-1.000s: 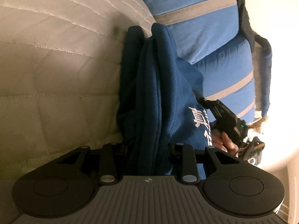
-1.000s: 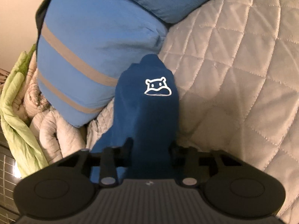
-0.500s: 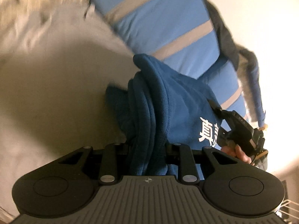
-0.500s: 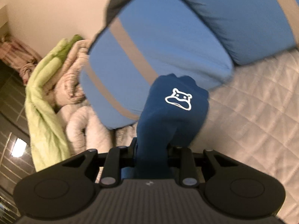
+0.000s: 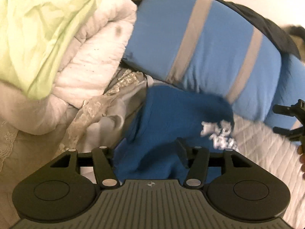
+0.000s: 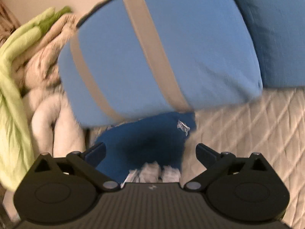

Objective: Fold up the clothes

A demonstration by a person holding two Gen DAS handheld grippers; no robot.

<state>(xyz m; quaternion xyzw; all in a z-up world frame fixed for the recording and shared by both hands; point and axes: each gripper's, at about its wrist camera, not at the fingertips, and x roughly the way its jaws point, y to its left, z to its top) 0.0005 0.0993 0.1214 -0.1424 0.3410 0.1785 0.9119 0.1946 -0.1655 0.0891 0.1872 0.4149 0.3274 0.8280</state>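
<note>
Release of folded garment against the pillow, both claws letting go.

Left wrist view: left claw opening; the navy garment lies between its jaws, pads no longer visibly pressing, bundle running toward 12 o'clock and butting the striped blue pillow; right claw at 3 o'clock.
Right wrist view: right claw opening, jaws wide, clear of the garment, which rests on the quilted bed at 12 o'clock. Left claw looks nearer.
</note>
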